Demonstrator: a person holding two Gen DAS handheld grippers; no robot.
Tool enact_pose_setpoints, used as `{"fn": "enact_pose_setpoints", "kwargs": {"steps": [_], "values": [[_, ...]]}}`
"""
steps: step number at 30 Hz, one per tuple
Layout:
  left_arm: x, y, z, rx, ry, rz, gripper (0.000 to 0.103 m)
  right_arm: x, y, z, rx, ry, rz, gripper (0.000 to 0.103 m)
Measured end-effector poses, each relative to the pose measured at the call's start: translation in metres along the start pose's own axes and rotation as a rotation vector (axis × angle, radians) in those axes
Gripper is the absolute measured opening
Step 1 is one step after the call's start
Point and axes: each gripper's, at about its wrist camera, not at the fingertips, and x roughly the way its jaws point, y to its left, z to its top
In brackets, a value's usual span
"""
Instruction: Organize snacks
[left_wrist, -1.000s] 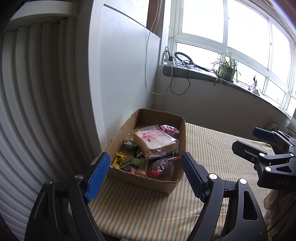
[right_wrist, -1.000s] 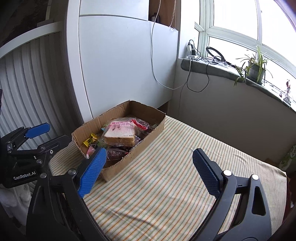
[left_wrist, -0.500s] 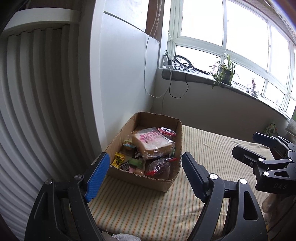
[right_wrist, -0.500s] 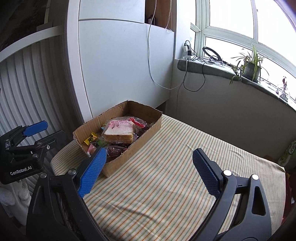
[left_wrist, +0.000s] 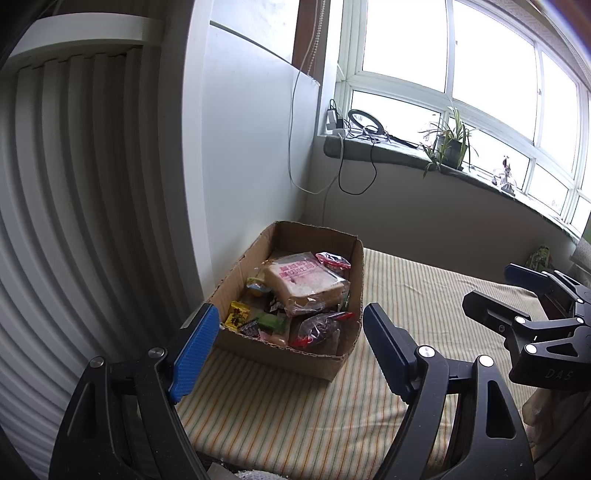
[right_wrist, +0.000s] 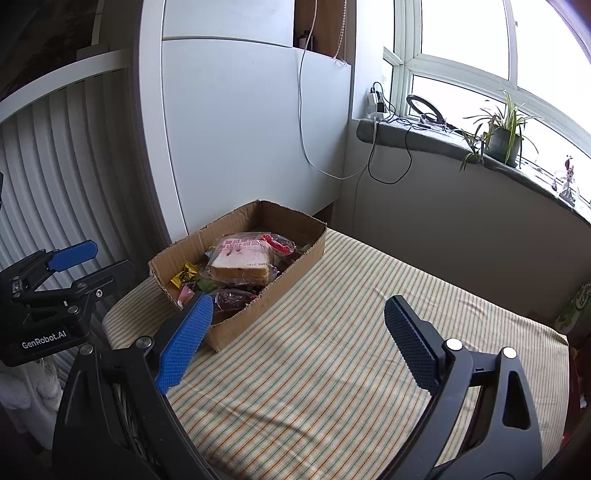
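A shallow cardboard box (left_wrist: 325, 363) (right_wrist: 299, 262) full of snacks stands on the striped tablecloth by the white wall. On top lies a bagged sandwich bread (left_wrist: 304, 282) (right_wrist: 242, 260) with pink print; around it are a red-trimmed packet (left_wrist: 332, 260), a dark packet (left_wrist: 319, 326) (right_wrist: 232, 299), a yellow candy (left_wrist: 237, 314) (right_wrist: 184, 275) and other small wrappers. My left gripper (left_wrist: 286, 341) (right_wrist: 68, 269) hangs open short of the box's near end, holding nothing. My right gripper (right_wrist: 299, 334) (left_wrist: 517, 291) is open over the bare cloth, to the right of the box.
The striped table (right_wrist: 351, 350) (left_wrist: 424, 288) runs right toward a grey windowsill (right_wrist: 443, 142) with a potted plant (right_wrist: 506, 136), a ring light and hanging cables (left_wrist: 351, 177). A white panel wall (right_wrist: 251, 140) and a ribbed radiator-like surface (left_wrist: 74, 221) border the left.
Both grippers have drawn back and risen a little, so the box looks smaller and farther away in each view. Both stay open; nothing in the box has moved.
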Motion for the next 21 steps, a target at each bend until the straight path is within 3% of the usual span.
{"fn": "enact_pose_setpoints", "kwargs": {"steps": [21], "values": [[0.0033, -0.0006, -0.0012, -0.004, 0.019, 0.019, 0.08, 0.0045, -0.0027, -0.0025, 0.005, 0.01, -0.001, 0.096]]}}
